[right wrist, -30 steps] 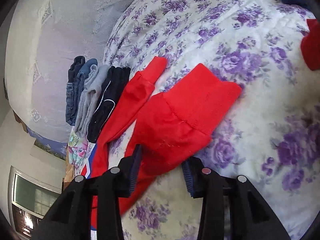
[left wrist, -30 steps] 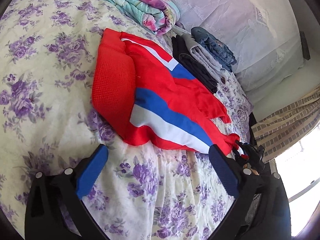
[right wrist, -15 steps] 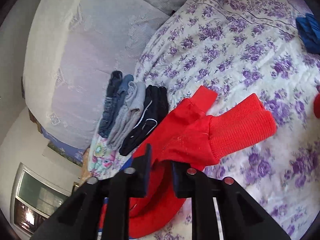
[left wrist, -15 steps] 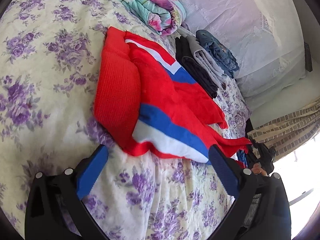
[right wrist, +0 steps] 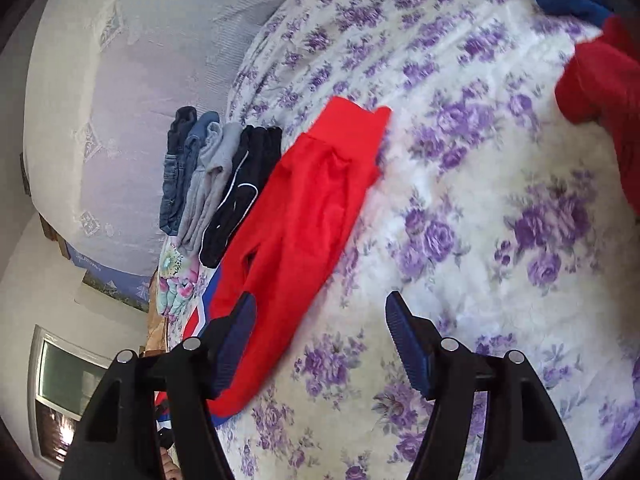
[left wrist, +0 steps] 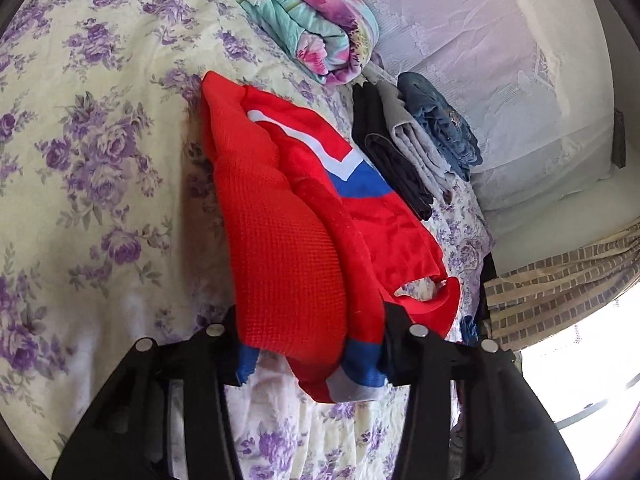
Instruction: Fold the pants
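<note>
Fingers of the left gripper [left wrist: 310, 350] were pressed against the waist end of the red pants [left wrist: 288, 232], ribbed waistband and blue-and-white panel bunched between them; it looked clamped on the cloth. The right gripper [right wrist: 320, 336] stood with its fingers apart and nothing between them, its left pad just touching the edge of a red leg.

The pants lay on the floral bedspread [left wrist: 80, 140], toward the edge of the bed where a row of folded clothes [left wrist: 412, 148] sat, touching or nearly touching the dark pair in that row. A folded quilt [left wrist: 304, 12] lay beyond, near the pillow end.

Judging by the deep creases and sag, the fabric was soft, light and limp; it would drape rather than hold shape, and could slide on the smooth panels. The thick ribbed waistband and cuffs seemed the surest places to grip.

From the right wrist view, the long axis ran from the waist near the gripper out to the cuff [right wrist: 352, 124], which pointed toward the pillow end.
</note>
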A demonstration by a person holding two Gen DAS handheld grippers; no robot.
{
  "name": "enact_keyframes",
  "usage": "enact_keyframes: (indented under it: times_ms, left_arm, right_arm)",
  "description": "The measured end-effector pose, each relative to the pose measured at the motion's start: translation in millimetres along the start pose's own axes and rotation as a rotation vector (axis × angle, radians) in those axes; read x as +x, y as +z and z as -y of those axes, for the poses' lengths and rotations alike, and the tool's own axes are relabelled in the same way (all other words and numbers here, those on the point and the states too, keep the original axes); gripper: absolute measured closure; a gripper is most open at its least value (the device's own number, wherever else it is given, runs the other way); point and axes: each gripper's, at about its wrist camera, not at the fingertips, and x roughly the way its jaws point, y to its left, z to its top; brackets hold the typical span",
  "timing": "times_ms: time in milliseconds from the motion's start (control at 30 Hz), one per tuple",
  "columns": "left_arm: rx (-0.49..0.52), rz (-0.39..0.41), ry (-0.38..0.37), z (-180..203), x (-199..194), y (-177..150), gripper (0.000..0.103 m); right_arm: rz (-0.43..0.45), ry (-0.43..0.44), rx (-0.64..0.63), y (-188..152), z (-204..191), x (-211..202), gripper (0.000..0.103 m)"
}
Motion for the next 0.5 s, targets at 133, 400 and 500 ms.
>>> enact_keyframes:
  times_ms: [133,400,500]
  left_arm:
    - [0.001,0.016,-0.031,10,-18,8,0.058]
    - [-0.074,-0.012,-0.042,-2,-15,27,0.058]
    - [-0.076,-0.009,-0.037,-1,-15,35,0.058]
  right_arm:
    - [-0.01,0.04,0.02,7,1,31,0.059]
    - [0.028,0.08,0.128,33,16,78,0.086]
    - [0.048,0.11,0.161,31,18,60,0.094]
